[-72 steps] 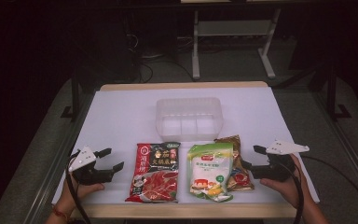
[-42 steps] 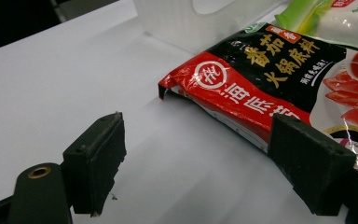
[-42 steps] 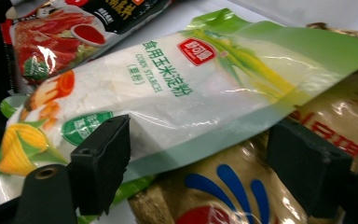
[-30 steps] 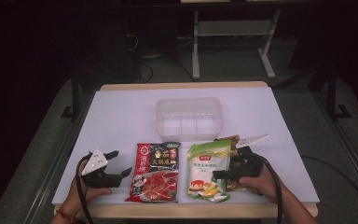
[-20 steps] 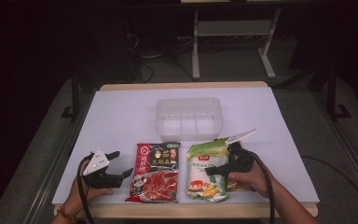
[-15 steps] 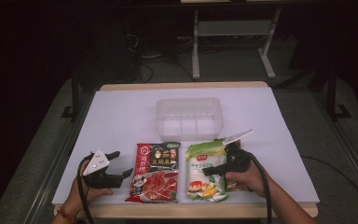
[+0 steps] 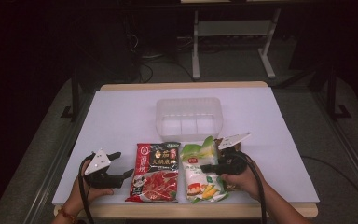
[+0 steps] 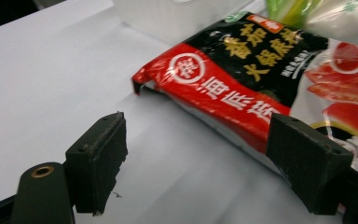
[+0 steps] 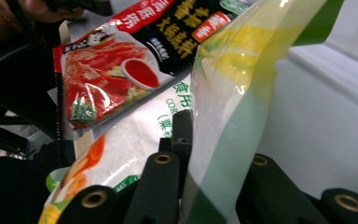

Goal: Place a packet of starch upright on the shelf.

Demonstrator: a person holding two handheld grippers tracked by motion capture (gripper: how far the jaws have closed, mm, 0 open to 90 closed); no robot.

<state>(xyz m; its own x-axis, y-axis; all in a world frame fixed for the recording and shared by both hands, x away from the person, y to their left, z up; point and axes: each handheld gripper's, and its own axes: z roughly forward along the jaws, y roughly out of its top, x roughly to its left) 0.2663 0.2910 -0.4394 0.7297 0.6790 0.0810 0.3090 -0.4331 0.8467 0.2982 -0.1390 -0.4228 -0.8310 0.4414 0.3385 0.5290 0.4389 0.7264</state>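
My right tool (image 7: pixel 214 166) is pinched on the right-hand edge of the green and white packet (image 7: pixel 199 173), and in the right gripper view the film of that packet (image 9: pixel 233 116) stands up between my jaws, folded and lifted off the worktop (image 7: pixel 121 112). The packet lies lengthwise, running away from me toward the clear plastic tub (image 7: pixel 189 117), which sits just beyond its far end near the middle of the worktop. So, as I judge it, any carry goes straight forward along the packet's long axis, and my right hand is the nearer one for it. The red and black packet (image 7: pixel 154 171) lies just beside it on the left, parallel, and looks to be touching or nearly touching it. My left tool (image 7: pixel 116 167) rests at the left edge of that red packet with its jaws spread wide and nothing between them; in the left gripper view one pad (image 8: pixel 307 168) sits just at the packet's (image 8: pixel 242 79) near side, the other on bare worktop.
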